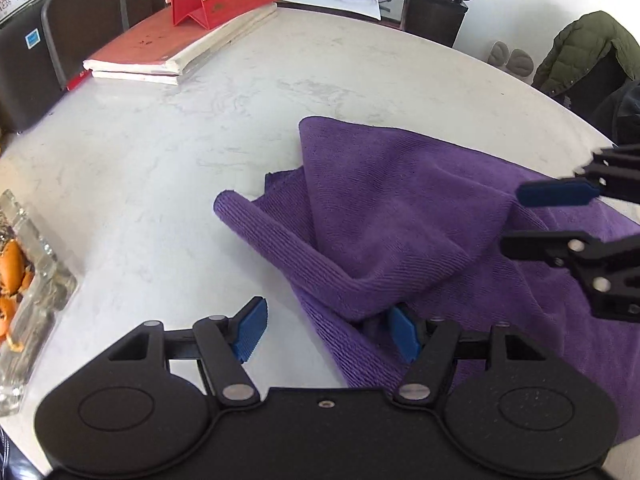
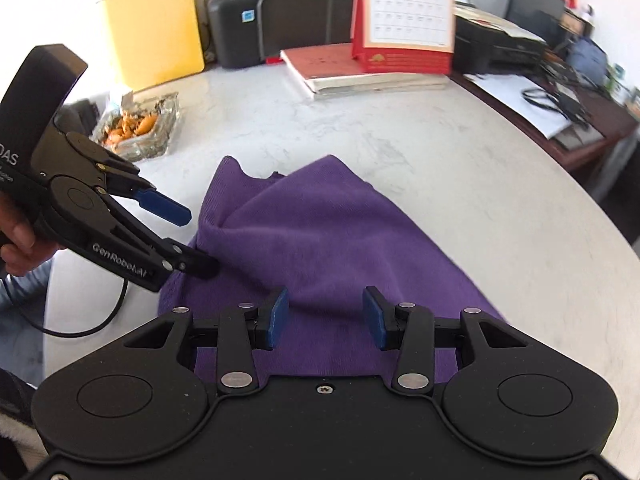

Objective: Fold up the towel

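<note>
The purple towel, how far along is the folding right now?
Done: little. The purple towel lies rumpled on the white table, one edge rolled over, no clean fold. In hand: nothing. The left gripper stands open at the towel's near edge, the right gripper open above the cloth, neither pinching it. Left: grasp corners, flatten, fold.

Bare worktop (image 2: 460,200) beyond and right of the towel (image 2: 320,232); blocked left by glass dish (image 2: 138,128), behind by books (image 2: 360,76).

Black grippers, ribbed blue fingers (image 1: 250,330)
</note>
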Tool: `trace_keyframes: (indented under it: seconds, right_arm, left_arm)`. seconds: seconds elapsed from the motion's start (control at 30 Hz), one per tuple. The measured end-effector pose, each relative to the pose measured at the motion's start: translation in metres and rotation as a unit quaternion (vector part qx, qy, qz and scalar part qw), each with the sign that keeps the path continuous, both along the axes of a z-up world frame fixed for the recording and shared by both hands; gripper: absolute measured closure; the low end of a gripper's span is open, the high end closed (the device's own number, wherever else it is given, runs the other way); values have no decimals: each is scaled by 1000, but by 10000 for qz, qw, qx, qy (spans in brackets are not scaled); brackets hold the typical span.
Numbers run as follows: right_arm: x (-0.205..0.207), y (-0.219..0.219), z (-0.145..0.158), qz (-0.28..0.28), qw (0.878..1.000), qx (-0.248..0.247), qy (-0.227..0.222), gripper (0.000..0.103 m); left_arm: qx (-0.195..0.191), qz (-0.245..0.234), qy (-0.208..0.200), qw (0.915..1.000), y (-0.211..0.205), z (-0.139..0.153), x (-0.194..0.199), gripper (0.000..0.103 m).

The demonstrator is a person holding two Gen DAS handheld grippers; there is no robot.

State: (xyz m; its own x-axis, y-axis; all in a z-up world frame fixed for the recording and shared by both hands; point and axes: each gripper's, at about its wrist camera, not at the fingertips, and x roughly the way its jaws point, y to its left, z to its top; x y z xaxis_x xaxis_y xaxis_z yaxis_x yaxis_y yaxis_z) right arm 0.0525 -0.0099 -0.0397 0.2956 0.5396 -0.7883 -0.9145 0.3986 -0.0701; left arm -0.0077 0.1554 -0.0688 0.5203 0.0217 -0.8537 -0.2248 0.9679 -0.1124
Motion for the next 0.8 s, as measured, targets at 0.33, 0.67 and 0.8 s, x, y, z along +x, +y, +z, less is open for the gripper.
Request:
trace_keyframes:
  seconds: [0.33,0.67,0.8]
  right_arm:
    - [30,26,-30,18,9994,-330,106,63]
    - [37,17,-41,-106,9991,-281,290,63]
    - [37,16,-41,-113,9992,-273,271,63]
  left_arm:
    - [-648,214,-183,9975,13,-1,-2,78]
    - [-778,545,0,9955,21,3,-27,81]
    - [-730,578,-54,9956,22,1,-20,84]
